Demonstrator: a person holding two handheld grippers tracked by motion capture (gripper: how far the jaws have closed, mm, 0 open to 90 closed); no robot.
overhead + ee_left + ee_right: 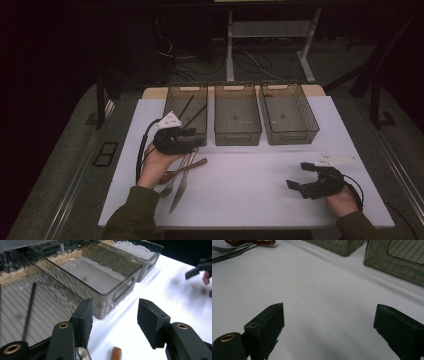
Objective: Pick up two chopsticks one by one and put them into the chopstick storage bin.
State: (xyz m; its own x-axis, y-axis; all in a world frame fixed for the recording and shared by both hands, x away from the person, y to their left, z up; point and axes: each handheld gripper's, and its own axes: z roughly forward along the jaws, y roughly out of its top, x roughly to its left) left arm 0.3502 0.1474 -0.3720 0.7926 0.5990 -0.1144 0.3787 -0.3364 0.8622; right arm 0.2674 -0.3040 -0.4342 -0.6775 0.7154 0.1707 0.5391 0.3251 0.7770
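Left gripper [191, 136] hovers at the near end of the left bin [176, 97], jaws apart and nothing between them. Inside that bin lie two chopsticks [186, 107], thin and dark, leaning toward its far end. Just nearer the person than the left bin, under the left hand [154, 167], sits the cutlery: a knife [181, 186], a fork [171, 186] and a brown-handled piece [192, 165] (I cannot tell what kind), bunched together on the table [250, 185]. Right of the left bin stand the middle bin [237, 115] and the right bin [289, 112]. Right gripper [297, 177] rests low, well right of the left bin, jaws wide open, holding nothing.
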